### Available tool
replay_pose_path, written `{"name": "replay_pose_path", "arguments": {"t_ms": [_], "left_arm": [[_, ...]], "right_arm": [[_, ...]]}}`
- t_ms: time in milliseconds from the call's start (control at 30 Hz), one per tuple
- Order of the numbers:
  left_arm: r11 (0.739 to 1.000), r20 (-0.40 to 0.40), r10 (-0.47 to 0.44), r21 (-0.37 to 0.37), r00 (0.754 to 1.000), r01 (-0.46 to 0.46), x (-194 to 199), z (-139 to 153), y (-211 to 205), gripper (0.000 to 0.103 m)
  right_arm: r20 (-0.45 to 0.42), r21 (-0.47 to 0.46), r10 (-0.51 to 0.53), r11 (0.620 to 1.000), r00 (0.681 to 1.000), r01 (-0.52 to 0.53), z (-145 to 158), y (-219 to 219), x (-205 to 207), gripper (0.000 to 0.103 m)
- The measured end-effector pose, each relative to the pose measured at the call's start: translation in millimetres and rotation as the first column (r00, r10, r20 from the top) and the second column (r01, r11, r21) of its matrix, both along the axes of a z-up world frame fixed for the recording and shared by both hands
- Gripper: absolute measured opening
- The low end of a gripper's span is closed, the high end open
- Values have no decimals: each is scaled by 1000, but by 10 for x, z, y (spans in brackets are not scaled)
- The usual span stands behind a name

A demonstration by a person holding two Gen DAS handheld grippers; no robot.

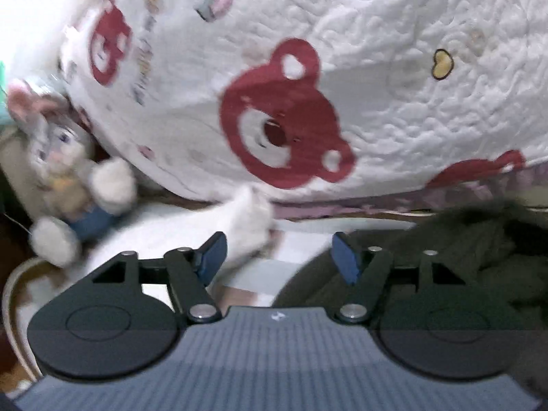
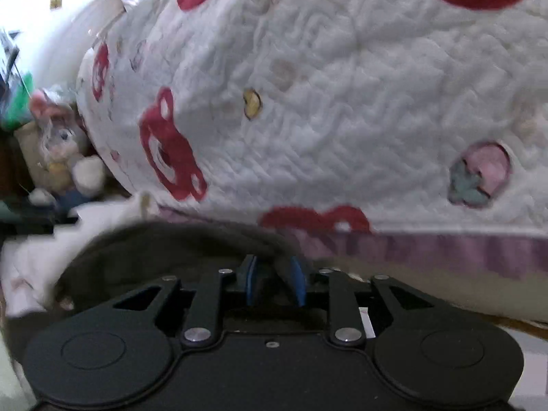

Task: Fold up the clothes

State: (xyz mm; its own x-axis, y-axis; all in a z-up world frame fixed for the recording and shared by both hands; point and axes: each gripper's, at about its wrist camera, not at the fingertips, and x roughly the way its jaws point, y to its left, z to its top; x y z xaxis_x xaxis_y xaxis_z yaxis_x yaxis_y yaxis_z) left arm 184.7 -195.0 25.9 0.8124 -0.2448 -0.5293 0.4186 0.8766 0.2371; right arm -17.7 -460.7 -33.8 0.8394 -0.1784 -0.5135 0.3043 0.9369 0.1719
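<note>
We see both grippers angled down. Left gripper (image 1: 279,255) jaws wide, empty; dark green garment (image 1: 462,257) to its right. Right gripper (image 2: 275,282) jaws narrow, garment fold between.

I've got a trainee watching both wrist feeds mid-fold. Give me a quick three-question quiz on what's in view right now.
1. True or false: the left gripper has its jaws closed tight on the white garment.
2. Multiple choice: the fabric at the right gripper is A) dark garment, B) bear-print quilt, C) plush toy.
3. Fill in: left of the quilt sits a plush ____.

Key: 1 false, the jaws stand apart, no pad pressing cloth. 2 A, a dark fold lies between the narrowly parted pads; whether they pinch it is unclear. 3 toy.
</note>
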Motion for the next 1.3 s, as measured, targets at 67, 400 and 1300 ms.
{"name": "replay_pose_path", "arguments": {"t_ms": [67,400,1300], "left_arm": [[1000,-35,-14,9,999,14,-120,-119,193,71],[995,-361,-33,-98,932,-2,-597,-899,943,71],[996,-230,48,85,972,-29,-466,-1152,938,13]], "right_arm": [[-13,52,40,998,999,-39,-176,68,-219,33],[-285,-113,248,951,926,-289,-775,873,-787,43],[-423,-303,50,933,905,-194,-1006,1304,-503,65]]}}
